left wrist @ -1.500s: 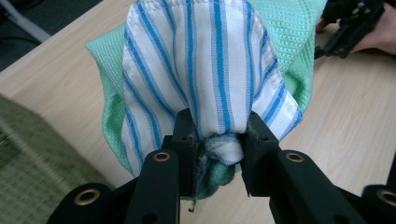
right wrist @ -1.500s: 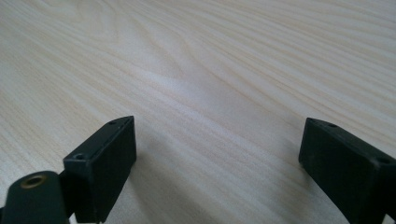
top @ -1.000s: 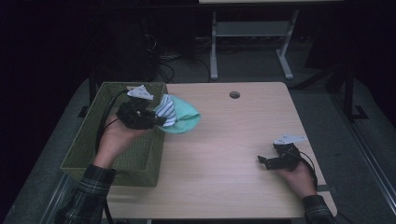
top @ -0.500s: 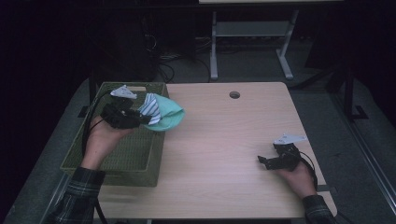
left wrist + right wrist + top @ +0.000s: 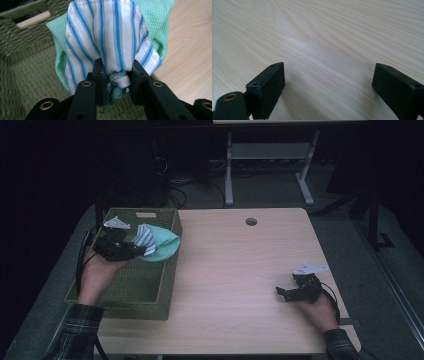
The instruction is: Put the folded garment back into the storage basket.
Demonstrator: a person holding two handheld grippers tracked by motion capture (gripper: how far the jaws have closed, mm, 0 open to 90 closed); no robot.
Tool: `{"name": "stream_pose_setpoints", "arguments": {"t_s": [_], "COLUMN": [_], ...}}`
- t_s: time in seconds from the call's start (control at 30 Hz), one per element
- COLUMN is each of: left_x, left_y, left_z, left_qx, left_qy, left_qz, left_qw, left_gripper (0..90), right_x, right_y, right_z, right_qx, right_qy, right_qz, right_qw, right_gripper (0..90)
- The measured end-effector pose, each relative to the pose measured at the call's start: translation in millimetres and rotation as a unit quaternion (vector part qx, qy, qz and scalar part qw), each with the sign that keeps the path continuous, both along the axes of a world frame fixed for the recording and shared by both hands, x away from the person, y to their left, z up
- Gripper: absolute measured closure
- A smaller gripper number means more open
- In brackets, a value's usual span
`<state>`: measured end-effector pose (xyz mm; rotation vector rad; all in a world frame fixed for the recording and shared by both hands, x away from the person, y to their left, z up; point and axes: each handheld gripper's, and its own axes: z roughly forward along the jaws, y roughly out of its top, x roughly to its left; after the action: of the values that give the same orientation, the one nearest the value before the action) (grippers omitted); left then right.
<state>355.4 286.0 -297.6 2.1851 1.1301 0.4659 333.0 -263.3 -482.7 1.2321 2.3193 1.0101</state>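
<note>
My left gripper [image 5: 136,251] [image 5: 116,75] is shut on a bundle of cloths: a white cloth with blue stripes [image 5: 145,239] [image 5: 110,32] wrapped by a mint green cloth [image 5: 164,248] [image 5: 155,17]. The bundle hangs above the olive woven basket [image 5: 150,295] [image 5: 27,72] at the table's left, near the basket's right wall. My right gripper [image 5: 281,292] [image 5: 328,85] rests low on the wooden table [image 5: 235,270] [image 5: 324,37] at the front right, jaws wide open with nothing between them.
A round cable hole [image 5: 251,221] sits near the table's far edge. Behind the table stands a white metal frame [image 5: 265,157] among cables on the dark floor. The basket has a small tan label [image 5: 145,214] on its far wall.
My left gripper has carried the cloth bundle leftward, from over the basket's right edge to above the basket's inside. The right gripper has stayed where it was.
</note>
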Motion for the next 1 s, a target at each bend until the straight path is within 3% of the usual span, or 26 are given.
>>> {"name": "stream_pose_setpoints", "arguments": {"t_s": [0.27,0.47,1.0], "left_x": [2.1,5.4,12.7], "left_y": [19.8,31.2,35.9], "left_z": [-14.2,-32.6,-73.7], "left_qx": [0.001,0.001,0.015], "left_qy": [0.008,0.023,0.053], "left_qz": [0.034,0.053,0.073], "left_qw": [0.9994,0.9983,0.9958], "left_gripper": [69.9,69.9,69.7], "right_x": [0.0,0.0,0.0], "right_y": [0.0,0.0,0.0], "right_z": [0.0,0.0,0.0], "right_qx": [0.000,0.000,0.000], "right_qy": [0.000,0.000,0.000], "right_qz": [0.000,0.000,0.000], "right_qw": [1.0000,1.0000,1.0000], "right_gripper": [10.7,10.7,10.7]}}
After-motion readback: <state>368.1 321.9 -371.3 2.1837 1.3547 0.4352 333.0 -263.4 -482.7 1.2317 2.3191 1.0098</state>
